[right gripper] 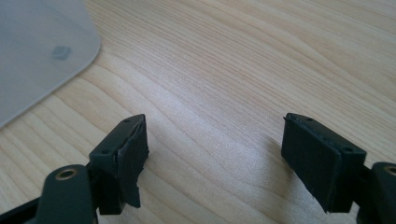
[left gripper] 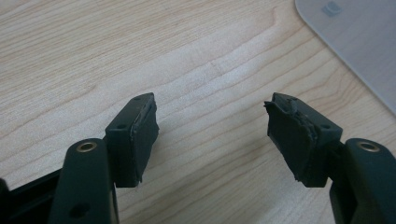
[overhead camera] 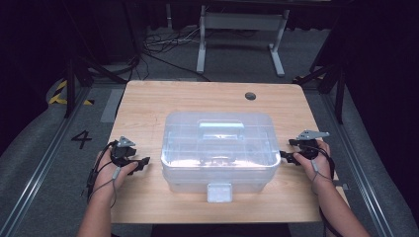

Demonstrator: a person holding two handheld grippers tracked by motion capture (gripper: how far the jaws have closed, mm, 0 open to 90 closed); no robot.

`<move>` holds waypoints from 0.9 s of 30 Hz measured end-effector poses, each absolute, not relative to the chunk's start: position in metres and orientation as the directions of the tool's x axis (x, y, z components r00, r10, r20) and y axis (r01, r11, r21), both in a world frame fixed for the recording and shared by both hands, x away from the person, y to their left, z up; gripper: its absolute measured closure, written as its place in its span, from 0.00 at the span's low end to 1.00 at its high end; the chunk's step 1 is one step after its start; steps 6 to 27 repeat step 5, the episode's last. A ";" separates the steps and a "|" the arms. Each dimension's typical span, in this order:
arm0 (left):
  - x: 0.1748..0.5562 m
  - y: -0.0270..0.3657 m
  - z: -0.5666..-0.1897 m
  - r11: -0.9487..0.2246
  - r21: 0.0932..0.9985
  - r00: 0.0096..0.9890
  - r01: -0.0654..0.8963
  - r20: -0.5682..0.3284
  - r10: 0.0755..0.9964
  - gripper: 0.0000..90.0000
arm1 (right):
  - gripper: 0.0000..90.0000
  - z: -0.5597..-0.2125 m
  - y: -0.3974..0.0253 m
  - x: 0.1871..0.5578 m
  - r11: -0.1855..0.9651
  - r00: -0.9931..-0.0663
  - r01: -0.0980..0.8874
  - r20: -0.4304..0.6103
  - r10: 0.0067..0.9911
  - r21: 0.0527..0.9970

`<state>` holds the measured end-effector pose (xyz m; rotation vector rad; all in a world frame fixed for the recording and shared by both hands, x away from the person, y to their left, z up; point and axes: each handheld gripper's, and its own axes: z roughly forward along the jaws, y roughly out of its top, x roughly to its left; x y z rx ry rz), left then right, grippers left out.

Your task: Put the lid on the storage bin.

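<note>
A clear plastic storage box (overhead camera: 219,148) with a lid and a top handle stands in the middle of the wooden table (overhead camera: 148,103); a front latch (overhead camera: 219,192) hangs at its near side. My left gripper (overhead camera: 143,162) rests low on the table just left of the box, open, nothing between its jaws. My right gripper (overhead camera: 285,156) sits at the box's right side, also open and empty. In the left gripper view the left gripper (left gripper: 212,126) faces bare wood with the box corner (left gripper: 355,42) at upper right. In the right gripper view the right gripper (right gripper: 215,140) has the box corner (right gripper: 37,51) at upper left.
The table has a round cable hole (overhead camera: 250,96) near its far edge. Beyond the table stand a white desk frame (overhead camera: 240,34) and loose cables (overhead camera: 163,44) on the floor. Black stands flank both sides. A floor mark "4" (overhead camera: 81,139) lies at the left.
</note>
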<state>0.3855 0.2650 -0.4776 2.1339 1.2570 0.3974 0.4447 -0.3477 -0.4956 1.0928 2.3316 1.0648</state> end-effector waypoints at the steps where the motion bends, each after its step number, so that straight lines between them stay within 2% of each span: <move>1: 0.385 0.265 -0.477 -0.354 0.649 0.504 0.674 -0.053 0.862 0.37 | 0.26 -0.496 -0.348 0.444 0.420 -0.640 0.502 -0.003 0.769 0.756; 27: 0.385 0.265 -0.477 -0.343 0.656 0.502 0.672 -0.064 0.862 0.37 | 0.26 -0.494 -0.348 0.444 0.419 -0.638 0.499 -0.006 0.770 0.758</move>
